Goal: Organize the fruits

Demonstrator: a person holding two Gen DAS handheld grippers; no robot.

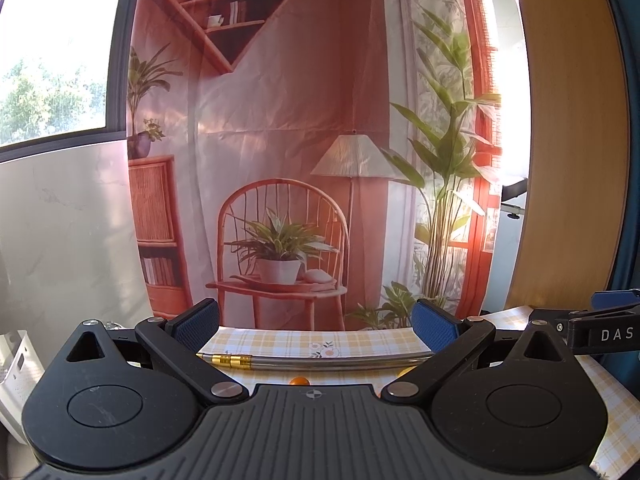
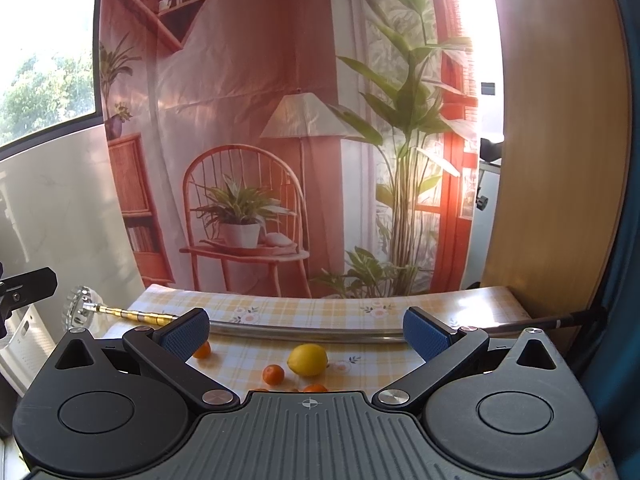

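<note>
A yellow lemon [image 2: 308, 359] lies on the yellow checked tablecloth [image 2: 280, 308], just ahead of my right gripper [image 2: 306, 332], which stands open with nothing between its fingers. Small orange fruits sit near it: one [image 2: 273, 374] left of the lemon, one [image 2: 202, 350] half behind the left finger, one [image 2: 315, 388] at the gripper body's edge. My left gripper [image 1: 316, 324] is open and empty above the same cloth [image 1: 280, 340]. Only the top of one orange fruit [image 1: 299, 381] shows over its body, and a sliver of yellow fruit [image 1: 405, 371] by its right finger.
A long metal rod [image 2: 304, 333] with a gold section and a crystal-like knob [image 2: 80, 312] lies across the table behind the fruit, also visible as the rod [image 1: 320, 361]. A printed room backdrop [image 2: 260, 140] hangs behind the table. A wooden panel [image 2: 556, 160] stands at the right; the other gripper [image 1: 600, 330] shows right.
</note>
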